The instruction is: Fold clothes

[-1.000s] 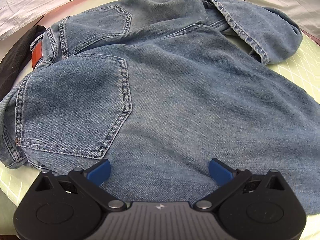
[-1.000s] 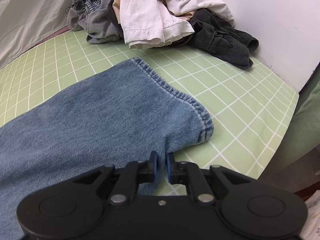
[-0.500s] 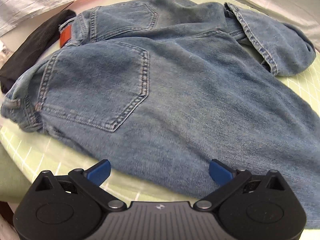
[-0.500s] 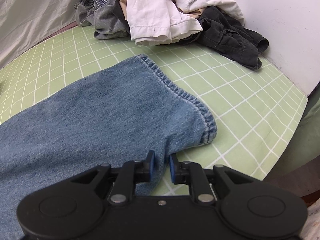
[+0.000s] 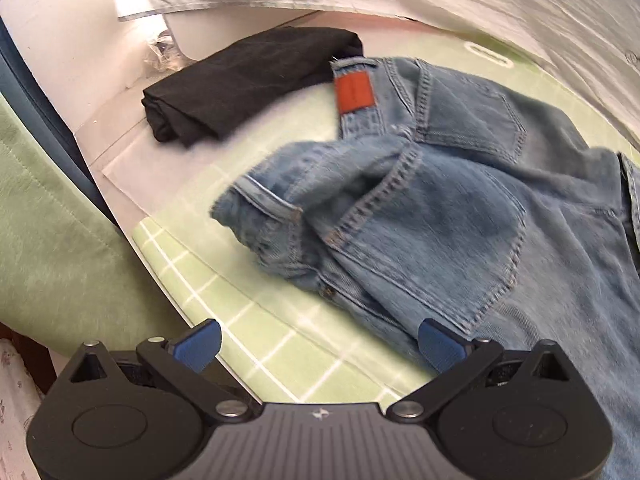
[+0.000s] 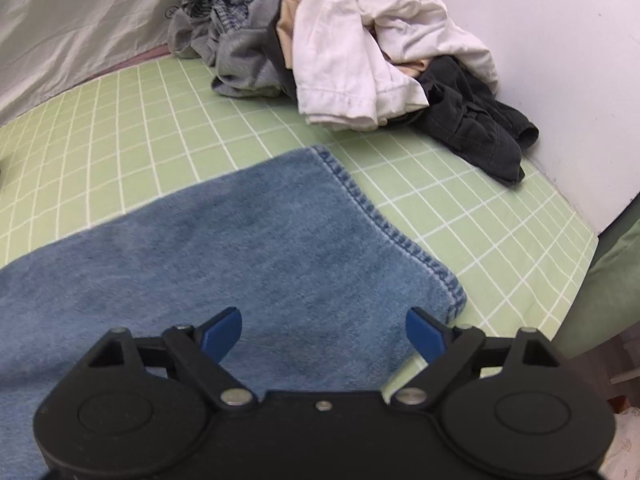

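Grippers, two, hand-held: right gripper (image 6: 322,330) was found with fingers spread wide and nothing between them, where half a second before they had been pinched on the edge of the trouser leg near the hem; the leg was thus released. Left gripper (image 5: 318,338) was likewise spread and empty, as in the earlier views, but had been drawn back toward the near table edge, so that the waistband end came into sight.

Green gridded mat (image 6: 120,128): surface on which all items were laid.

Jeans (image 5: 460,220), blue denim: lain back-pockets-up across the mat, waistband bunched at the left end, red-brown label (image 5: 356,92) exposed; leg (image 6: 240,240) laid flat, its hem (image 6: 384,220) well short of the unfolded heap.

Heap of unfolded clothes (image 6: 340,52): piled at the far corner against the wall.

Black garment (image 5: 248,80), folded: set beside the waistband.

Judgement: straightening was taken as done; a fold of the jeans remained to be made.
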### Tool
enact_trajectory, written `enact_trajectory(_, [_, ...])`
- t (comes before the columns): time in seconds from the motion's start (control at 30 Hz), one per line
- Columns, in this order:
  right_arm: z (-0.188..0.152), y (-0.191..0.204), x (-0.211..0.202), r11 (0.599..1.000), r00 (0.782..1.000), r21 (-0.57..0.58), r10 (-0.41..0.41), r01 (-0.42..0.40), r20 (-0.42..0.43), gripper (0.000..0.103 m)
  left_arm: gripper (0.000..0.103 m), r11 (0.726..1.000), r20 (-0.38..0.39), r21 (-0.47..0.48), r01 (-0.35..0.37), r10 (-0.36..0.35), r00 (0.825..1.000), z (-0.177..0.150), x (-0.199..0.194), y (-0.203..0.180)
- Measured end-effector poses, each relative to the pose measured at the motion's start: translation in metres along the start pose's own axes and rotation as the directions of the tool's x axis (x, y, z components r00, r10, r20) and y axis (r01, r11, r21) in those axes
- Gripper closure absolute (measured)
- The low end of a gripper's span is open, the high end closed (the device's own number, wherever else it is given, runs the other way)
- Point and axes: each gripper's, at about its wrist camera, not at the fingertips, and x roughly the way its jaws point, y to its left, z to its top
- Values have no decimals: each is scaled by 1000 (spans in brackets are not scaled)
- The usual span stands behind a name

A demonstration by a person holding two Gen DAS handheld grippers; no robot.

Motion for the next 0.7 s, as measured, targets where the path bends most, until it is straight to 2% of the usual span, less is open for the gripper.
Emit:
enact_trajectory(0.1, [5, 39, -22, 1000, 999, -15, -2, 3, 47, 8, 0, 999, 18, -3, 47, -47, 999, 37, 13, 49])
enact_trajectory(0.27, [4, 124, -51, 999, 995, -34, 31, -28, 93, 5, 0, 986, 23, 40, 162, -163, 986, 103, 42, 97])
enact_trajectory(0.47, [0, 237, -75, 992, 989, -32, 121, -118, 86, 5, 0, 965, 12, 104, 242, -244, 970, 173, 88, 83])
enact_trajectory(0.6, [2, 290, -85, 983, 982, -60, 176, -172, 63, 5, 2, 948, 6, 114, 298, -300, 954, 205, 114, 61])
enact_trajectory(0.7, [5, 321, -88, 978, 985, -144, 162, -151, 66, 5, 16, 941, -9, 147, 305, -307, 952, 227, 136, 50])
